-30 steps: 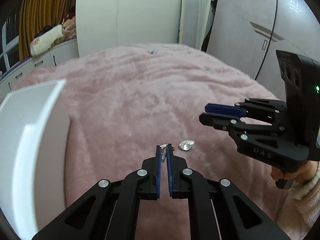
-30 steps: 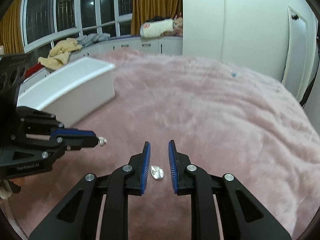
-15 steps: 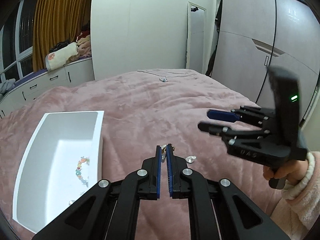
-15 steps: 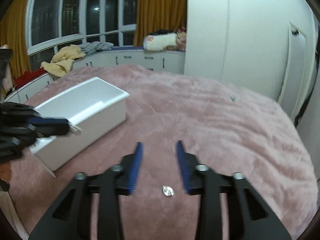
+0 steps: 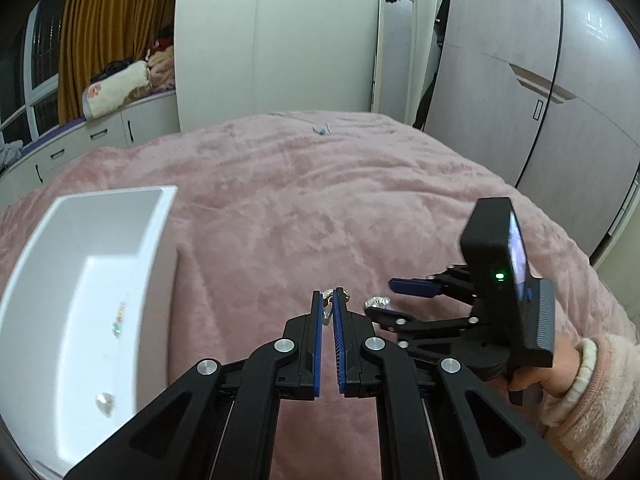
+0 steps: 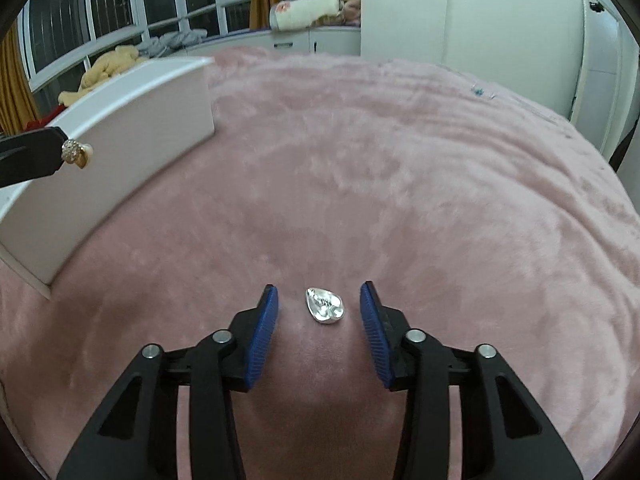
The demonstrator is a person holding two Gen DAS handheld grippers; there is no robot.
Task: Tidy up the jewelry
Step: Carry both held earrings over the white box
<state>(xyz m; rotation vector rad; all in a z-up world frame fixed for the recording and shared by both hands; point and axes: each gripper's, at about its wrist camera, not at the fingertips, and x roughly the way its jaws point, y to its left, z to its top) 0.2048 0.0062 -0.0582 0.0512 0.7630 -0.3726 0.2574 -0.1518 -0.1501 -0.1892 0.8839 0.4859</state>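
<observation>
- White box (image 5: pixel 100 280) lies on the pink blanket (image 5: pixel 300 208), left of the left gripper's jaws; beads (image 5: pixel 119 319) and a clear stone (image 5: pixel 105 402) rest inside it.
- Left gripper (image 5: pixel 329 304): jaws pressed nearly together, pinching a small gold ring (image 6: pixel 75 153) at their tips, above the blanket.
- Silver pendant (image 6: pixel 324 305) lies on the blanket, between the right jaws, touching neither.
- Right gripper (image 6: pixel 319 306): jaws spread wide, either side of the pendant.
</observation>
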